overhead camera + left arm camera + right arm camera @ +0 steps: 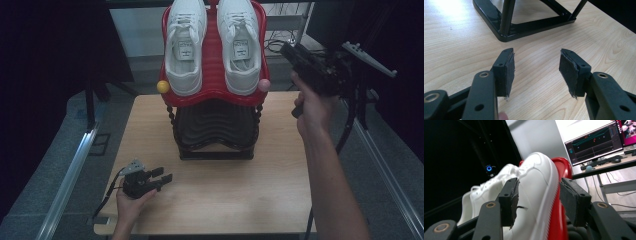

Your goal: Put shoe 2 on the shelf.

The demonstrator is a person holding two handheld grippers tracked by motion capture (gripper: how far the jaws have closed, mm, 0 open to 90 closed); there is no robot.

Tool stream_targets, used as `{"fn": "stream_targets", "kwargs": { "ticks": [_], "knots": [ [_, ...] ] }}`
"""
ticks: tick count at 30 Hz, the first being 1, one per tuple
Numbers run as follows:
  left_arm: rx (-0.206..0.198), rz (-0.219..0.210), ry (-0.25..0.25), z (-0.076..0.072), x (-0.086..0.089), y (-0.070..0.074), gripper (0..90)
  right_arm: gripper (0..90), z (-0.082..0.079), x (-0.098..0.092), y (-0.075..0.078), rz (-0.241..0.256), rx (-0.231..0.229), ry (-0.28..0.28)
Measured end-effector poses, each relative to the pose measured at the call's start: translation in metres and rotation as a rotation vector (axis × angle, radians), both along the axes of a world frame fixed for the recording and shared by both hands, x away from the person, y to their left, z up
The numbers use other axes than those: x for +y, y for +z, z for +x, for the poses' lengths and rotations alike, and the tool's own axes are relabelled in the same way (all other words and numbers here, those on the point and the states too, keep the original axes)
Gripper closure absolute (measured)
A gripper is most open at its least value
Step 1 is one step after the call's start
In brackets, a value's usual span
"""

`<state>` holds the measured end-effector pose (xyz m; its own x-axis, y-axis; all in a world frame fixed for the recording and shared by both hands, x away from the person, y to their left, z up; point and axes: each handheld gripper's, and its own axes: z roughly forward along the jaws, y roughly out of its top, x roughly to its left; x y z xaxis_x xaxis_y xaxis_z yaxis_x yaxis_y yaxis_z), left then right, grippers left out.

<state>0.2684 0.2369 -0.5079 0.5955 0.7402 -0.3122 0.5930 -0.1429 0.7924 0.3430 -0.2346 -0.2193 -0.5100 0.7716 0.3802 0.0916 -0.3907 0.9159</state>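
The right gripper (537,202) has its jaws spread wide, and its own view looks between the pads (511,200) at the side of the right-hand white sneaker (536,195); nothing is clamped yet, and whether the pads touch the leather or just frame it I cannot tell. From above, that gripper (295,52) is held up at the right edge of the red upper shelf (214,60), close beside the sneaker (239,45), which lies toe-down next to its mate, the left-hand white sneaker (186,47).

The left gripper (536,72) is likewise wide open and holds nothing; it rests low over the wooden table (461,50), pointing at the black base of the shoe rack (506,30). The high view puts it (161,177) near the table's front edge, well apart from the shoes.

By my judgement the step in hand is the approach to grasp the right-hand sneaker. The next move calls for bringing the jaws around its side wall or collar and closing firmly before lifting, so the shoe does not slide down the sloped shelf.

The right gripper view gives the jaw-to-shoe alignment, plus a monitor (594,143) behind. The high view gives the layout: both shoes, the black lower shelf (215,125), and the yellow ball (163,86) and pink ball (264,85) at the shelf corners.
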Motion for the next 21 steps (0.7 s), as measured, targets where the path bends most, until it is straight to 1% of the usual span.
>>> {"fn": "stream_targets", "kwargs": {
  "ticks": [2,6,15,18,21],
  "knots": [
    [0.002,-0.001,-0.001,0.000,-0.001,0.000,46.9,49.1,-0.007,-0.006,-0.007,-0.013,0.001,0.002],
    [0.002,0.004,0.001,0.001,-0.001,-0.001,46.9,49.1,-0.017,-0.015,-0.025,-0.017,0.005,0.017],
    [0.003,0.009,-0.002,0.001,-0.002,-0.002,46.7,49.0,-0.031,-0.031,-0.075,-0.018,0.047,0.041],
    [0.004,0.008,-0.002,0.001,-0.002,-0.002,46.7,49.4,-0.034,-0.034,-0.093,-0.039,0.055,0.042],
    [0.005,0.004,0.002,0.000,-0.002,-0.001,46.7,49.6,-0.040,-0.036,-0.113,-0.063,0.075,0.046]
  ]
}}
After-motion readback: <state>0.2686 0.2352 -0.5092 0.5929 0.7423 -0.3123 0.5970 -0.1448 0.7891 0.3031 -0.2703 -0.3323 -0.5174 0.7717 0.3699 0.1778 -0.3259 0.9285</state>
